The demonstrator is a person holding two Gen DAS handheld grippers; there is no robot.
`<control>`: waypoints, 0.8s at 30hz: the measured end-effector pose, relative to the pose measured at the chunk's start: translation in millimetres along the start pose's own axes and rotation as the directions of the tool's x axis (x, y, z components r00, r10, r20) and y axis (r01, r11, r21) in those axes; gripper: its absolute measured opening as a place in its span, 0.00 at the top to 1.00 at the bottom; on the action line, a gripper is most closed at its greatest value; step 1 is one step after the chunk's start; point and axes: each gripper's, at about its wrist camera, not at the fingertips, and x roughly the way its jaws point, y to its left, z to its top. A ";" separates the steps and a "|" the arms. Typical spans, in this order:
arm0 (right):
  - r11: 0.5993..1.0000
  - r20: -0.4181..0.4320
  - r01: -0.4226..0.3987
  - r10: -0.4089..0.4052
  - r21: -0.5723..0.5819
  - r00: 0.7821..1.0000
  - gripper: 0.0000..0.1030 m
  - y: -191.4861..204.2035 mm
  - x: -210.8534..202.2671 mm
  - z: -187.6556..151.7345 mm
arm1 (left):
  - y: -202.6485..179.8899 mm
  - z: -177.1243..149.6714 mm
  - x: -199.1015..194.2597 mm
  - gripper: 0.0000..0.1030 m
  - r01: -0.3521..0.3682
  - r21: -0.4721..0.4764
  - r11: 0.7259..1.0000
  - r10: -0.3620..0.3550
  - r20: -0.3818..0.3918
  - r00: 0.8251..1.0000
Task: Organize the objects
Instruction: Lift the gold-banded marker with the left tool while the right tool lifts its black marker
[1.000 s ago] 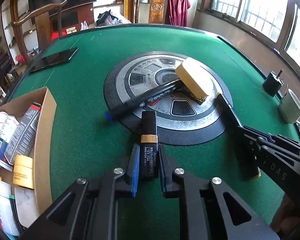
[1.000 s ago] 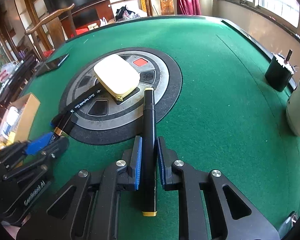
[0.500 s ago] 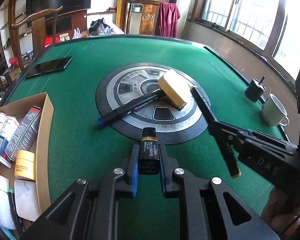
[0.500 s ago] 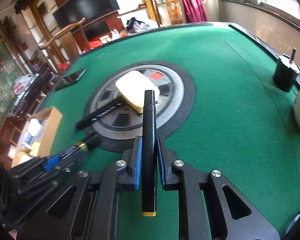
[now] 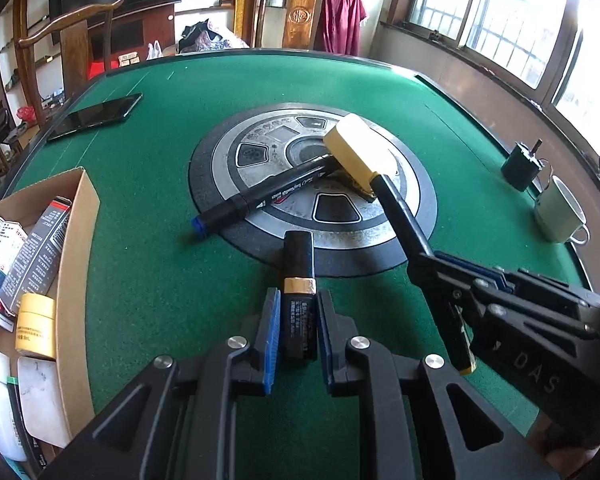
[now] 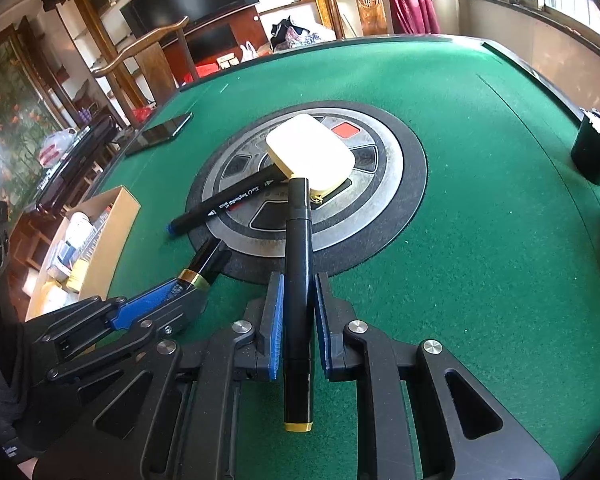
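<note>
My left gripper point(image 5: 298, 300) is shut on a short black tube with a gold band point(image 5: 299, 264), which points at the edge of the round centre disc point(image 5: 332, 240). My right gripper point(image 6: 297, 284) is shut on a long black marker with a yellow end cap point(image 6: 298, 240). Its tip points at a cream-yellow case point(image 6: 312, 156) lying on the disc. A second black marker with a blue end point(image 6: 224, 204) lies slanted across the disc's left rim. The left wrist view shows the right gripper point(image 5: 432, 264) at lower right, the right wrist view the left gripper point(image 6: 192, 292) at lower left.
An open cardboard box point(image 5: 80, 220) with cartons, jars and bottles sits at the left edge of the green felt table. A dark phone point(image 5: 96, 116) lies at the far left. A pale mug point(image 5: 560, 216) and a black cylinder point(image 5: 522, 168) stand at the right edge. Wooden chairs ring the table.
Both grippers have kept their grips. The right gripper has tipped upward with its marker, whose tip now overlaps the cream case. The two grippers appear closer together.
</note>
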 end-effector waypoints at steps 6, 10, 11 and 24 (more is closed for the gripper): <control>1.000 -0.016 0.005 -0.005 -0.011 1.000 0.86 2.7 2.0 -1.8 | 0.9 3.7 7.7 0.84 -0.012 -0.006 1.000 0.012 -0.008 1.000; 1.000 -0.017 0.005 -0.006 -0.015 1.000 0.86 3.5 2.1 -2.6 | 3.7 2.9 4.2 0.84 -0.010 -0.020 1.000 0.010 -0.003 1.000; 1.000 -0.016 0.004 -0.004 -0.014 1.000 0.86 3.3 1.7 -2.5 | 4.2 2.2 3.2 0.84 -0.009 -0.022 1.000 0.009 0.001 1.000; 1.000 -0.004 -0.016 0.016 -0.019 1.000 0.86 6.2 -1.5 -1.4 | -2.3 0.0 -12.3 0.84 0.008 -0.003 1.000 -0.008 0.047 0.999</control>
